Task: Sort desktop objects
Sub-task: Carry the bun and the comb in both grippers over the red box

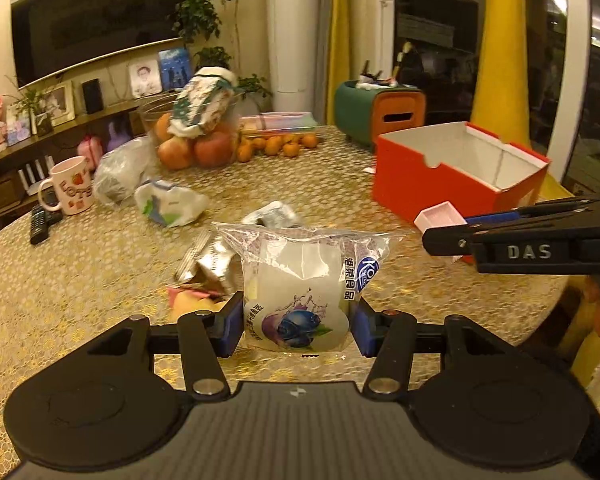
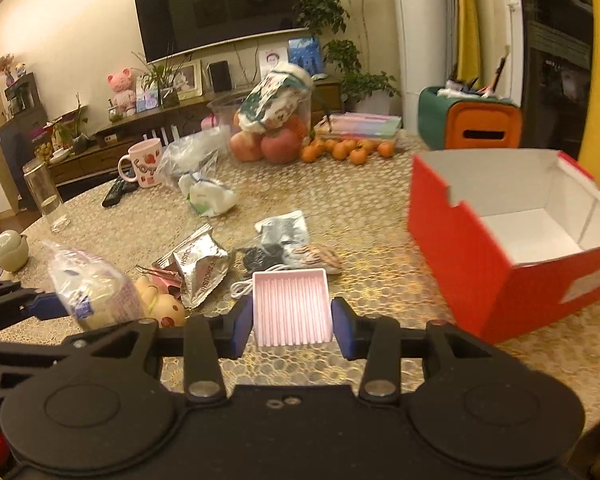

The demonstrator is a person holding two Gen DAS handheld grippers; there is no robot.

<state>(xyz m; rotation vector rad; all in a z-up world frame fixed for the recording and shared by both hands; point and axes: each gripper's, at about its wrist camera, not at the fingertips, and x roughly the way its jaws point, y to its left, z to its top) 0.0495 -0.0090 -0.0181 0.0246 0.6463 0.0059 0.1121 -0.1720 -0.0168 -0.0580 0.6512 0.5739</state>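
My left gripper (image 1: 296,326) is shut on a clear snack packet with a blueberry picture (image 1: 300,292), held upright above the table. My right gripper (image 2: 292,322) is shut on a small pink ridged box (image 2: 290,306). That box (image 1: 440,216) and the right gripper (image 1: 452,236) also show at the right of the left wrist view. The packet (image 2: 92,288) and the left gripper (image 2: 56,306) appear at the lower left of the right wrist view. An open red box with a white inside (image 2: 516,236) (image 1: 456,168) stands on the table to the right, nothing visible in it.
Loose on the gold tablecloth (image 2: 360,208): a silver foil pouch (image 2: 200,268), a small yellow toy (image 2: 164,304), dark and striped items (image 2: 288,248), a white bag (image 2: 210,196), a pink mug (image 2: 144,164), a remote (image 2: 118,190), a glass (image 2: 46,196), fruit (image 2: 276,142).
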